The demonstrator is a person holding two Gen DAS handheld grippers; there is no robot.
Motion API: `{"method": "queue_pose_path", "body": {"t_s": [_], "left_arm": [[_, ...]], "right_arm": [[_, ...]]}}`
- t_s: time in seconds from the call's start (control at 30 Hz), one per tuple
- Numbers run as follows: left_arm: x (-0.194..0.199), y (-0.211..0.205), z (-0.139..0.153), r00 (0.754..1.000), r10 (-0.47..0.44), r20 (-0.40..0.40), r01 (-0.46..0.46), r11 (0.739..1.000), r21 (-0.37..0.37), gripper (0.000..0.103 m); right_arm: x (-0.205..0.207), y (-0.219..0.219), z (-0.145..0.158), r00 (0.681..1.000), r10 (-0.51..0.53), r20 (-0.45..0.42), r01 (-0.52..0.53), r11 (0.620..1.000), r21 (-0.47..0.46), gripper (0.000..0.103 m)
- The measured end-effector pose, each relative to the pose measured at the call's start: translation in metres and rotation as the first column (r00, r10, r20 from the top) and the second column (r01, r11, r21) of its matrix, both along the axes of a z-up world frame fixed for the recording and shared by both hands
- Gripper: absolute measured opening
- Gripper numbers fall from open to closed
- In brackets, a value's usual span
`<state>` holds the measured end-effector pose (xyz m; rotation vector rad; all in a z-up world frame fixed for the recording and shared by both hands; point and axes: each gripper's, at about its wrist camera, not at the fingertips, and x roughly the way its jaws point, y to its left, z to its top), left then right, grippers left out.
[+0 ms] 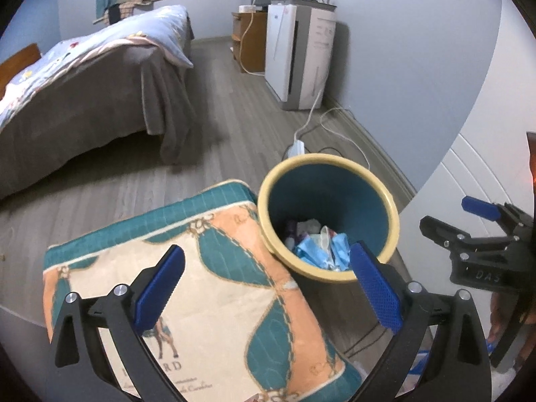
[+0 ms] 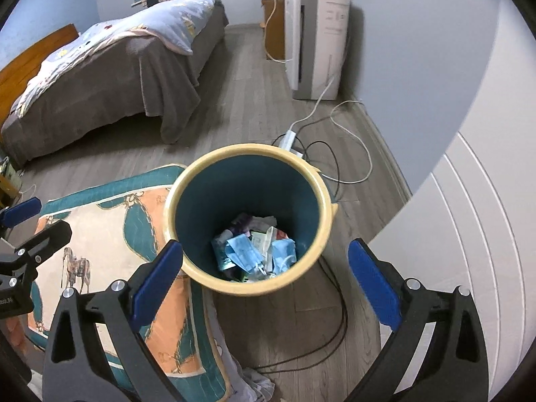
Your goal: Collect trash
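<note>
A round bin with a cream rim (image 1: 395,214) (image 2: 187,174) and teal inside stands on the floor. Trash lies at its bottom: blue face masks (image 1: 318,251) (image 2: 248,251), white tissue and wrappers. My left gripper (image 1: 268,284) is open and empty, over the patterned cushion (image 1: 214,301) beside the bin. My right gripper (image 2: 264,281) is open and empty, held above the bin's near rim. The right gripper also shows at the right of the left wrist view (image 1: 469,231); the left gripper shows at the left edge of the right wrist view (image 2: 30,231).
A teal, orange and cream cushion (image 2: 100,251) touches the bin's left side. Cables and a power strip (image 2: 288,137) lie on the floor behind the bin. A bed (image 2: 117,67) stands at the left, a white appliance (image 2: 318,40) by the wall, a white door (image 2: 469,217) at the right.
</note>
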<state>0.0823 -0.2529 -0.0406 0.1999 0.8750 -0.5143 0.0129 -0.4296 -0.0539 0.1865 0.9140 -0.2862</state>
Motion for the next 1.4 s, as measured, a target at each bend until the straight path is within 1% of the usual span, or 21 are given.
{"method": "queue_pose_path", "body": {"t_s": [0.07, 0.13, 0.33, 0.97, 1.23, 1.4], "left_arm": [[-0.003, -0.003, 0.0, 1.0, 0.009, 0.01, -0.009, 1.0, 0.027, 0.098], [-0.007, -0.007, 0.001, 1.0, 0.0, 0.026, -0.002, 0.999, 0.049, 0.098], [-0.011, -0.01, 0.005, 0.998, -0.006, 0.061, 0.002, 0.998, 0.061, 0.098], [-0.011, -0.008, 0.006, 0.999, -0.009, 0.047, 0.006, 0.998, 0.056, 0.098], [-0.01, -0.006, 0.007, 0.999, -0.004, 0.042, 0.002, 0.999, 0.04, 0.098], [-0.011, -0.008, 0.006, 0.999, -0.009, 0.049, 0.006, 0.999, 0.051, 0.098]], "right_arm": [[-0.002, -0.002, -0.002, 1.0, -0.02, -0.012, 0.02, 1.0, -0.009, 0.097], [-0.005, -0.006, 0.0, 0.999, -0.034, 0.004, 0.034, 0.999, 0.0, 0.097], [-0.006, -0.008, -0.003, 0.999, -0.034, -0.001, 0.034, 0.999, 0.018, 0.097], [-0.007, -0.009, -0.002, 0.999, -0.042, -0.003, 0.042, 0.999, 0.012, 0.097], [-0.005, -0.009, -0.002, 0.999, -0.033, -0.004, 0.033, 0.999, -0.003, 0.097], [-0.005, -0.009, -0.002, 0.999, -0.036, -0.005, 0.036, 0.999, 0.001, 0.097]]}}
